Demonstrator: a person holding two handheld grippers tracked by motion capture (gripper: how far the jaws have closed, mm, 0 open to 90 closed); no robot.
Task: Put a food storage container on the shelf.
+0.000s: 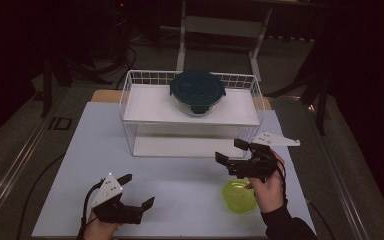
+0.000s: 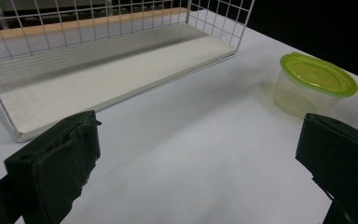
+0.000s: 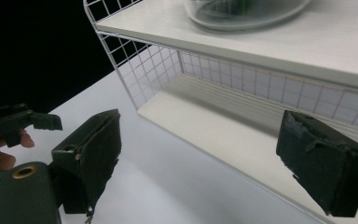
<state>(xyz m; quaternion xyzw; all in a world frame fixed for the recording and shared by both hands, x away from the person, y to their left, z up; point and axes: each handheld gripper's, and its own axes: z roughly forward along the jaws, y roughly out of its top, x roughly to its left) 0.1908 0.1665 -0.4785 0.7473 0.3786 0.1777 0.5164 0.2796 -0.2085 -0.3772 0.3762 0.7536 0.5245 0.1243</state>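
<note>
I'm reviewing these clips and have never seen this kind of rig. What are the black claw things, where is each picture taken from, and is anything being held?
No robot here: a person holds a hand-operated two-jaw gripper in each hand. The high view looks down on the pale table; the other two come from cameras riding on the grippers, looking along their black jaws. The left gripper and the right gripper both stand open and hold nothing. On the table sits a white wire two-tier shelf rack, with a round glass container with a dark teal lid on its upper shelf. A small clear plastic tub with a lime-green lid stands on the table beside the right hand, untouched.
</note>
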